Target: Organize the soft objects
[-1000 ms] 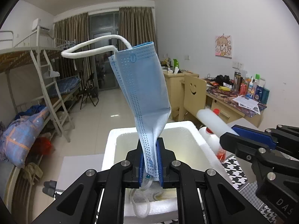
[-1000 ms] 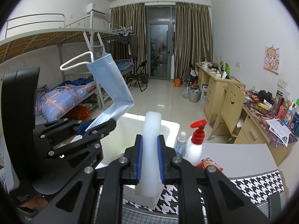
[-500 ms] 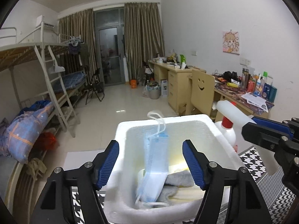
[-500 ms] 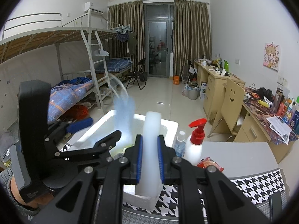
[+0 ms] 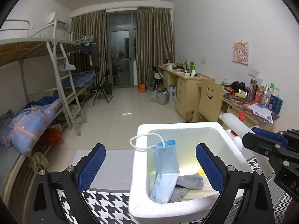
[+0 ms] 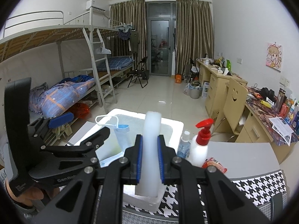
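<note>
A blue face mask stands slumped inside the white foam box, with its ear loop draped over the left rim. It leans on a grey cloth at the bottom. My left gripper hovers over the box's near side. Its jaws are opening wide, and the mask stands between them untouched. From the right wrist view the mask pokes up just past the left gripper. My right gripper is shut on an upright white foam piece at the box's near right corner.
A red-topped pump bottle, a small clear bottle and a red packet stand right of the box. A houndstooth cloth covers the near table. A hand holds the left gripper. Desks and a chair line the right wall.
The left jaws went from shut on the raised mask to wide open. The mask dropped into the box and settled against its left wall. The right gripper kept still.
</note>
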Motion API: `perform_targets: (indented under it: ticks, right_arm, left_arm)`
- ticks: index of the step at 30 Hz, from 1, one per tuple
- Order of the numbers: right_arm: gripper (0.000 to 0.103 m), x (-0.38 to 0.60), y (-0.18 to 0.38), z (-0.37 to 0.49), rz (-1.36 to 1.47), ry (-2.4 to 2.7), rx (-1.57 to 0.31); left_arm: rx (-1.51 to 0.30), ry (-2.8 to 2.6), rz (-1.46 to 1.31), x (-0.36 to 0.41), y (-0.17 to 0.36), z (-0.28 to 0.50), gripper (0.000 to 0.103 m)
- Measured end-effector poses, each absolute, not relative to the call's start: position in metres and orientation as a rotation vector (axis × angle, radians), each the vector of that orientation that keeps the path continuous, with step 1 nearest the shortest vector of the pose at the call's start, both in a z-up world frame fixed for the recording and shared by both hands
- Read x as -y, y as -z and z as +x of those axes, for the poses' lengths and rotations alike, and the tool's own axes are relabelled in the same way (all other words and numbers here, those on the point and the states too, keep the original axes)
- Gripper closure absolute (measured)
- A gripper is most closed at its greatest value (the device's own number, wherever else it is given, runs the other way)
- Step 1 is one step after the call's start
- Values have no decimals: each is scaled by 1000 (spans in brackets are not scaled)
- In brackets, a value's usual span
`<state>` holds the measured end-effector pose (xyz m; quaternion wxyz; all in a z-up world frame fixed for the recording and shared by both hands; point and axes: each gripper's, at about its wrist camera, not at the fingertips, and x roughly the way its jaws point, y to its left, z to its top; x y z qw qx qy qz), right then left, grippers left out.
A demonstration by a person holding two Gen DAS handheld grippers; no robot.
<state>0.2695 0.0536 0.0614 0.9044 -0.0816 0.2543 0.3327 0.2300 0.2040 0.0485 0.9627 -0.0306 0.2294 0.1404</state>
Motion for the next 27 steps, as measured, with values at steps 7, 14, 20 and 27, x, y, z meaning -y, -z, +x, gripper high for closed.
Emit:
perform_targets:
  ticks: [7,14,20,27]
  right_arm:
    - [84,-62,-59,270,-176,-700,-532]
    - [84,-71,-54,273,-174,-716,-552]
    - [82,-76,-49,282,-159,-727,-580]
    - [74,-78,-43,291,-161,-719,-613]
  left_arm:
    - [-447,-302,-66,-209,-51,221,2]
    - [-436,-331,-65,-218,-53,209,2]
    - [-429,-349,-67,-225,-54,201,2]
    - [-433,-343,-74,-227,-52,199,2]
